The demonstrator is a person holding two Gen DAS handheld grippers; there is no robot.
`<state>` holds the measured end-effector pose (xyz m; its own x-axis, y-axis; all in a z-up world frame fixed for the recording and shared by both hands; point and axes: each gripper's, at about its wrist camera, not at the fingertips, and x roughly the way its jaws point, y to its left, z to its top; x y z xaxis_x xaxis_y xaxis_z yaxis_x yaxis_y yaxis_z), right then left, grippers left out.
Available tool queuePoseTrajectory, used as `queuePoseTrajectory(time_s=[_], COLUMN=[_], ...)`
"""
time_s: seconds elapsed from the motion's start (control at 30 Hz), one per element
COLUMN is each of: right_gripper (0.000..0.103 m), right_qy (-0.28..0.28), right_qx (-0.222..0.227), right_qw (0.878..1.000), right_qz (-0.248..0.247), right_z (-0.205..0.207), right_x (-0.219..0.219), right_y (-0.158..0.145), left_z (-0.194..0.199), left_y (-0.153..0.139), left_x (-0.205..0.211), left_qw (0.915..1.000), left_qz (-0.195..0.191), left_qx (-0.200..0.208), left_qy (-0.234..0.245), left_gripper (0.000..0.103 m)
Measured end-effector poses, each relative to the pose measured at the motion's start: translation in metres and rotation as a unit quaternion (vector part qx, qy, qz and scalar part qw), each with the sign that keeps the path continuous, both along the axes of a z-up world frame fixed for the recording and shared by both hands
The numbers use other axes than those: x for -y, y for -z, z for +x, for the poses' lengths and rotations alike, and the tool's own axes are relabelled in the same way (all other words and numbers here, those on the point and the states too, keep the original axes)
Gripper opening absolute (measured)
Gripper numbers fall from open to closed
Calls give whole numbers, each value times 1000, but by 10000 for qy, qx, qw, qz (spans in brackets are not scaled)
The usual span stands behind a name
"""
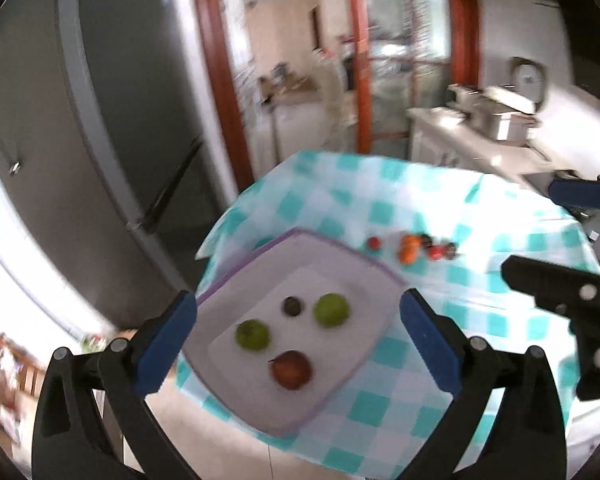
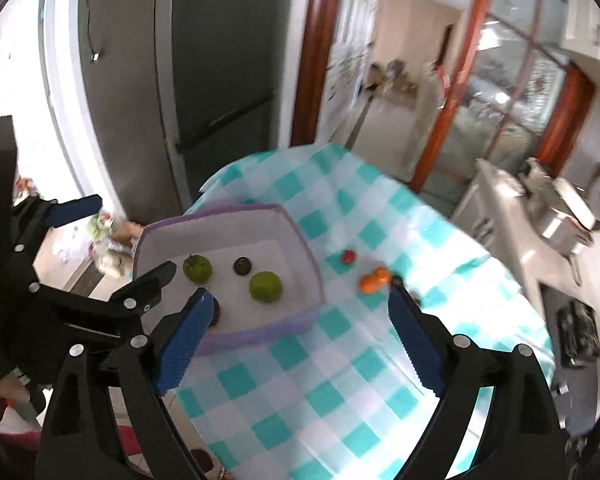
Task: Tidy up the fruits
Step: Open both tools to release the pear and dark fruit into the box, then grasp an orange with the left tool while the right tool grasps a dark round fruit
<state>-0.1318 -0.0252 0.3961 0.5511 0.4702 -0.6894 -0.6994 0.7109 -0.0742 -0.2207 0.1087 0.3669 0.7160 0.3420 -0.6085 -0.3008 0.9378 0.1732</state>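
A white tray with a purple rim [image 1: 228,280] [image 2: 268,330] sits on the teal checked tablecloth [image 1: 380,200] [image 2: 340,360]. In it lie two green fruits [image 1: 331,310] [image 1: 252,334] [image 2: 265,287] [image 2: 197,269], a small dark fruit [image 1: 292,306] [image 2: 242,266] and a red-brown fruit [image 1: 292,369], mostly hidden in the right wrist view. A small red fruit [image 1: 374,243] [image 2: 349,256], orange fruits [image 1: 408,248] [image 2: 374,280] and dark berries [image 1: 440,249] lie on the cloth beside the tray. My left gripper [image 1: 298,300] [image 2: 136,234] hangs open and empty high above the tray. My right gripper [image 2: 300,295] [image 1: 530,229] is open and empty above the cloth.
A tall grey fridge [image 1: 100,120] [image 2: 220,60] stands left of the table. A kitchen counter with steel pots [image 1: 500,120] [image 2: 560,220] runs along the right. A wood-framed doorway [image 1: 216,80] opens behind the table. The cloth hangs over the table's edges.
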Motion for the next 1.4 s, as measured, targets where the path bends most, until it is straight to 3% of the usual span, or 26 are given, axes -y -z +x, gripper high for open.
queuePoseTrajectory(time_s=[0.17, 0.3, 0.43, 0.6, 0.8, 0.97, 1.23, 1.4], right_gripper=[87, 87, 87, 87, 87, 87, 87, 87], right_qy=[509, 805, 1195, 1716, 1821, 1795, 1594, 1513], right_qx=[160, 186, 198, 113, 72, -87, -492, -959], right_qw=[9977, 9945, 9902, 9806, 9784, 9792, 9837, 9829], right_qz=[425, 652, 695, 936, 975, 943, 678, 431], right_z=[-41, -64, -73, -80, -93, -85, -27, 28], right_x=[70, 117, 152, 184, 194, 185, 154, 137], right_y=[-21, -20, -10, 5, 24, 43, 90, 141], left_z=[-34, -56, -73, -83, -74, -64, -33, 13], left_y=[-3, 3, 22, 58, 76, 86, 118, 137], left_x=[34, 33, 17, -8, -19, -7, -2, 9], left_qw=[9972, 9938, 9918, 9922, 9919, 9905, 9913, 9906], left_qz=[194, 20, -285, -510, -817, -652, -568, -694], left_qx=[234, 344, 346, 60, 10, -48, -440, -600], left_qy=[683, 1060, 1200, 1133, 975, 1207, 1106, 1011], left_gripper=[102, 102, 102, 102, 102, 102, 102, 102])
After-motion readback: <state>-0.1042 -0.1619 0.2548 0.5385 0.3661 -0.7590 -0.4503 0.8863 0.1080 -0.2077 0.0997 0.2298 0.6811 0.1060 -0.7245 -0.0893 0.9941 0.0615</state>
